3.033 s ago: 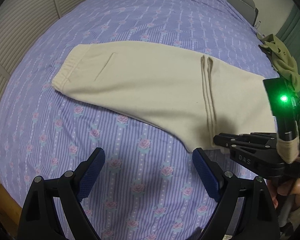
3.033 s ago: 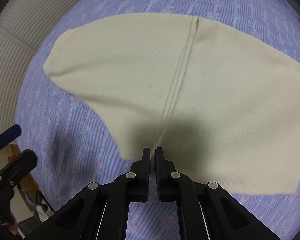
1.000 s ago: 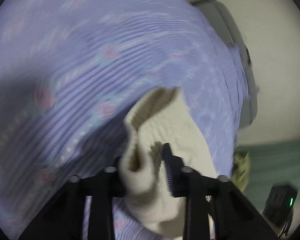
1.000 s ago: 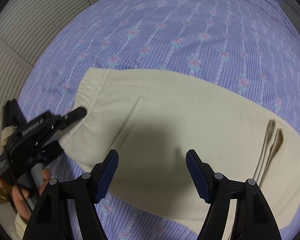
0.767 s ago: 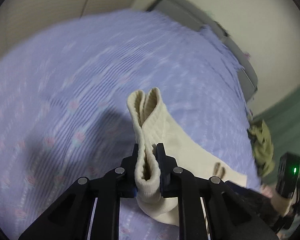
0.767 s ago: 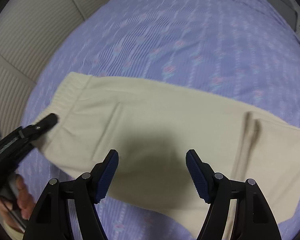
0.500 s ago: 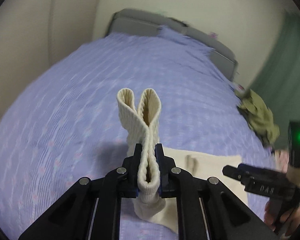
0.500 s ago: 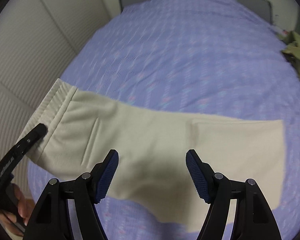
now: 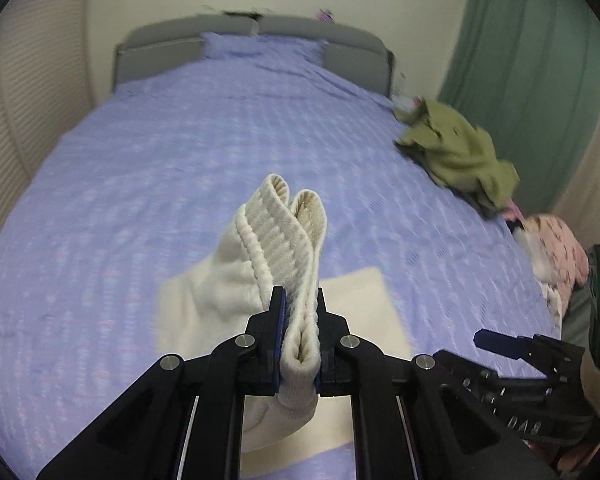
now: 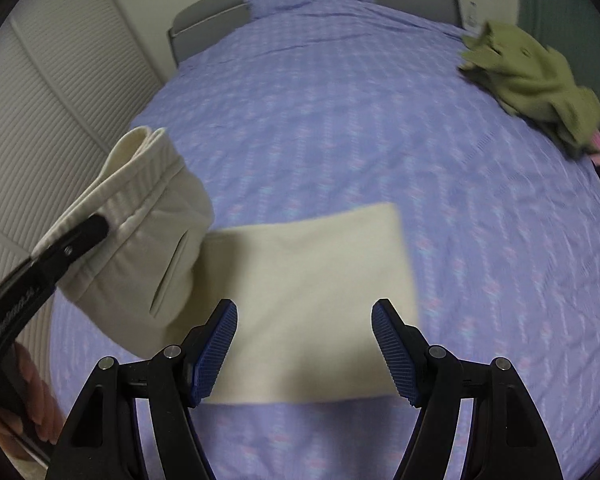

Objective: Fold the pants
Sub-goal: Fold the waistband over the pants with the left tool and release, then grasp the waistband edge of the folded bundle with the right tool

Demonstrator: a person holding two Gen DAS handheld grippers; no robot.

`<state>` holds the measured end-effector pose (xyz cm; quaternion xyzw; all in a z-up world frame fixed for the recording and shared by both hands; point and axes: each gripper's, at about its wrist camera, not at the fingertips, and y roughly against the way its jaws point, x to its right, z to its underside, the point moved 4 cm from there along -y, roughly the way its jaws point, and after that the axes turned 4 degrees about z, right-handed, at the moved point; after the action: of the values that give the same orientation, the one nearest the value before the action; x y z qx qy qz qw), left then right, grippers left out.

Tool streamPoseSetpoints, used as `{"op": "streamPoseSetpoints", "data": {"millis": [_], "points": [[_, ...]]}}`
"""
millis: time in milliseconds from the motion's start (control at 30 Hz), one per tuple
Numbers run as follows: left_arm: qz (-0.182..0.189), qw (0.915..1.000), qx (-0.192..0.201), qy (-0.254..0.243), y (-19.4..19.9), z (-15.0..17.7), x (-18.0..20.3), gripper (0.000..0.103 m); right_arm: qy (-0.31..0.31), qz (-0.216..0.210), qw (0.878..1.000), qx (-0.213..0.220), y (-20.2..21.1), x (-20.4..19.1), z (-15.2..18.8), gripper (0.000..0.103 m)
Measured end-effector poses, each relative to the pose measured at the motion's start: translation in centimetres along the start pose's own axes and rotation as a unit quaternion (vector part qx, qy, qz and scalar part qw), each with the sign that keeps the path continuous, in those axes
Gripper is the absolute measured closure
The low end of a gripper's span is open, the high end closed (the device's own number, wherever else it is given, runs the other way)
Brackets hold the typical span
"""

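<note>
The cream pants (image 10: 308, 280) lie partly folded on the purple flowered bed sheet (image 10: 340, 100). My left gripper (image 9: 298, 320) is shut on the ribbed waistband (image 9: 284, 232) and holds it lifted above the bed; in the right wrist view the raised waistband end (image 10: 140, 200) hangs at the left over the flat part. My right gripper (image 10: 304, 340) is open and empty, hovering just above the flat folded part. It also shows in the left wrist view (image 9: 512, 350) at lower right.
A crumpled olive-green garment (image 10: 536, 76) lies at the bed's right edge, with a pink item (image 9: 556, 248) nearer. The grey headboard (image 9: 252, 40) is at the far end. Slatted closet doors (image 10: 40, 100) stand left, and a green curtain (image 9: 532, 60) hangs right.
My left gripper closed on the waistband, lifted it off the bed and is carrying it over toward the leg end. My right gripper let go, opened and drew back above the pants.
</note>
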<state>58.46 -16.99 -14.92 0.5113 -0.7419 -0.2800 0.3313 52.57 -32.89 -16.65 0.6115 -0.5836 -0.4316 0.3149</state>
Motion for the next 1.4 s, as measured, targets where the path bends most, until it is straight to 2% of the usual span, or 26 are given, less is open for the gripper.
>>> {"op": "streamPoseSetpoints", "data": {"millis": [167,333,400,433,467,500,567,667,800,933,1133,1233,1267,1367,1400], "points": [[0.006,0.9981,-0.057,-0.021,-6.3,1.7,5.9,0.091,-0.018,0.017,0.999,-0.023,-1.2,5.7,1.5,0.032],[0.006,0.9952,-0.090,-0.039,-10.3,3.2,9.3,0.091,-0.022,0.031,0.999,-0.035,-2.3,9.9,2.4,0.032],[0.007,0.9919,-0.115,-0.055,-11.9,4.0,10.3,0.089,-0.028,0.036,0.998,-0.041,-2.7,11.1,2.9,0.032],[0.009,0.9900,-0.128,-0.059,-12.7,4.4,10.6,0.084,-0.031,0.040,0.998,-0.045,-3.0,11.7,3.0,0.032],[0.019,0.9886,-0.138,-0.057,-13.2,4.7,10.9,0.072,-0.034,0.043,0.997,-0.049,-3.2,12.1,3.2,0.032],[0.032,0.9882,-0.141,-0.052,-13.1,4.8,11.0,0.066,-0.037,0.051,0.997,-0.052,-3.4,12.5,3.4,0.032],[0.036,0.9905,-0.123,-0.051,-11.8,4.5,11.1,0.039,-0.039,0.064,0.996,-0.054,-3.4,13.2,3.8,0.032],[0.031,0.9946,-0.076,-0.064,-8.2,3.6,10.2,0.034,-0.050,0.056,0.996,-0.054,-3.2,13.8,4.1,0.032],[-0.012,0.9957,-0.055,-0.073,-5.5,3.4,6.8,0.029,-0.031,0.012,0.999,-0.033,-3.5,12.1,3.2,0.032],[-0.064,0.9932,-0.068,-0.070,-4.9,4.1,2.3,0.029,0.005,-0.032,0.999,-0.021,-5.4,9.6,1.6,0.032],[-0.116,0.9870,-0.101,-0.048,-5.7,6.4,-3.0,0.029,0.062,-0.044,0.997,-0.034,-10.0,6.3,-1.2,0.034],[-0.123,0.9849,-0.118,-0.030,-6.4,7.4,-4.3,0.028,0.061,-0.033,0.996,-0.053,-12.6,5.8,-2.1,0.049],[-0.124,0.9844,-0.122,-0.028,-6.6,7.6,-4.5,0.028,0.054,-0.033,0.996,-0.061,-13.5,5.8,-2.3,0.052],[-0.122,0.9838,-0.129,-0.024,-7.2,8.1,-4.5,0.028,0.039,-0.027,0.996,-0.081,-15.5,6.1,-2.2,0.052],[-0.122,0.9838,-0.130,-0.023,-7.4,8.1,-4.5,0.028,0.038,-0.029,0.995,-0.085,-15.8,6.3,-2.1,0.059]]}}
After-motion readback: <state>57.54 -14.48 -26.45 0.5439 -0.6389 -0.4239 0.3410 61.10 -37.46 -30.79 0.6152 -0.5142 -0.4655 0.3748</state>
